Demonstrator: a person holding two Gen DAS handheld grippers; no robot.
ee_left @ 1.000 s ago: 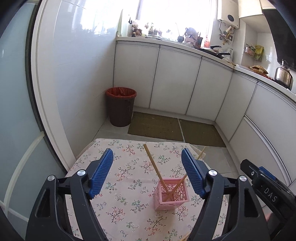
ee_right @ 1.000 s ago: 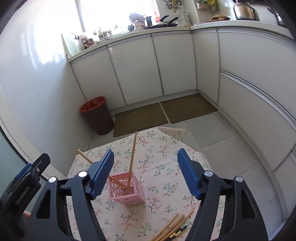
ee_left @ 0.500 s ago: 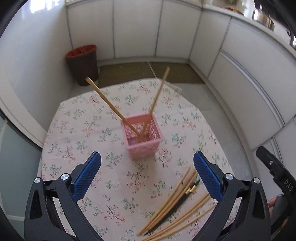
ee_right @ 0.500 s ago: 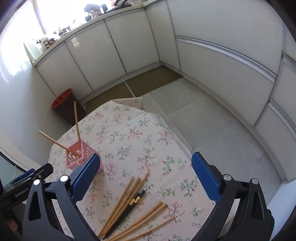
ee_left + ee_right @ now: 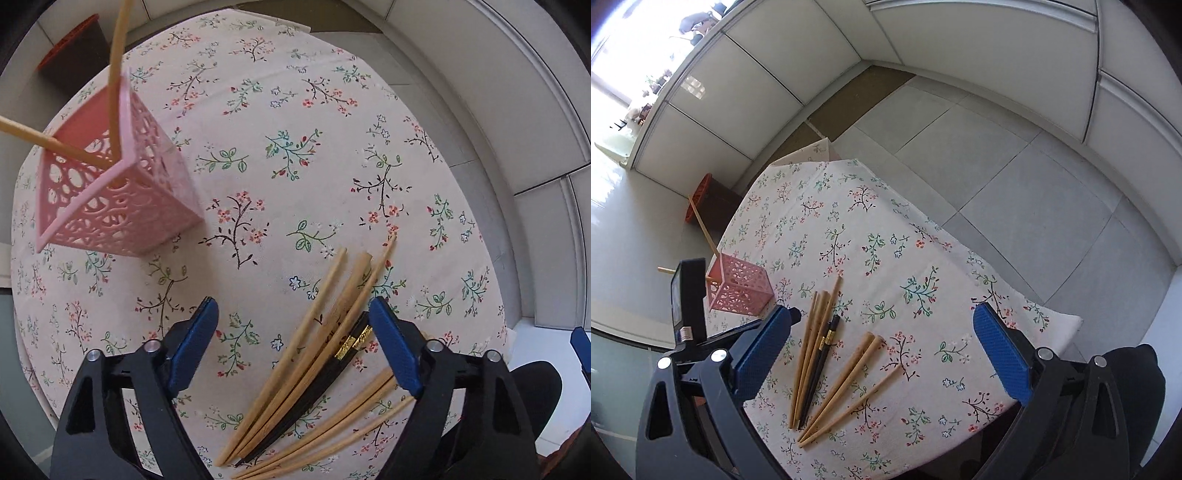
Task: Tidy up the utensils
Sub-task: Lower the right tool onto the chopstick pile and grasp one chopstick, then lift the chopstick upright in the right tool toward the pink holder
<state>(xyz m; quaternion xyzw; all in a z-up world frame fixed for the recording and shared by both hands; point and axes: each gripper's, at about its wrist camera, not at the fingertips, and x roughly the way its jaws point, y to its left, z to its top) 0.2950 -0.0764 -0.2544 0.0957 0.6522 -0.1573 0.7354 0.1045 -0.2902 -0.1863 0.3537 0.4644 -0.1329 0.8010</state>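
A: Left wrist view first. What's there?
B: Left gripper (image 5: pixel 291 343) points down over the tablecloth (image 5: pixel 295 110), jaws apart and closing. Nothing is pinched. The chopsticks (image 5: pixel 295 365) lie fanned on the cloth under and between the jaws, some passing beneath the right-hand pad (image 5: pixel 393 349).
A: All wooden?
B: No, a black pair (image 5: pixel 325 373) with gold bands lies in the bunch; the rest are light wood.
A: The holder?
B: Pink basket (image 5: pixel 122 206) stands upper left, well apart from the loose pile. Two wooden sticks (image 5: pixel 116 74) are inside, leaning out in different directions.
A: Anything else?
B: Brown bin (image 5: pixel 70 66) with a red rim on the floor past the table's edge, top left. White cabinets at right.
A: Right wrist view.
B: Right gripper (image 5: pixel 886 347) is wide open, empty, tilted down over the table. Loose chopsticks (image 5: pixel 827 358) lie between its fingers: one bunch with the black pair (image 5: pixel 822 354) near the left pad (image 5: pixel 761 350), three more wooden ones fanned just beside it.
A: Touching the pads?
B: No, they lie flat on the cloth (image 5: pixel 905 258).
A: Basket here?
B: At left (image 5: pixel 742 290), beyond the left pad, partly behind the left gripper's black body (image 5: pixel 689 299). A stick (image 5: pixel 701 225) pokes up from it. Bin (image 5: pixel 709 199) behind. Grey floor tiles at right.
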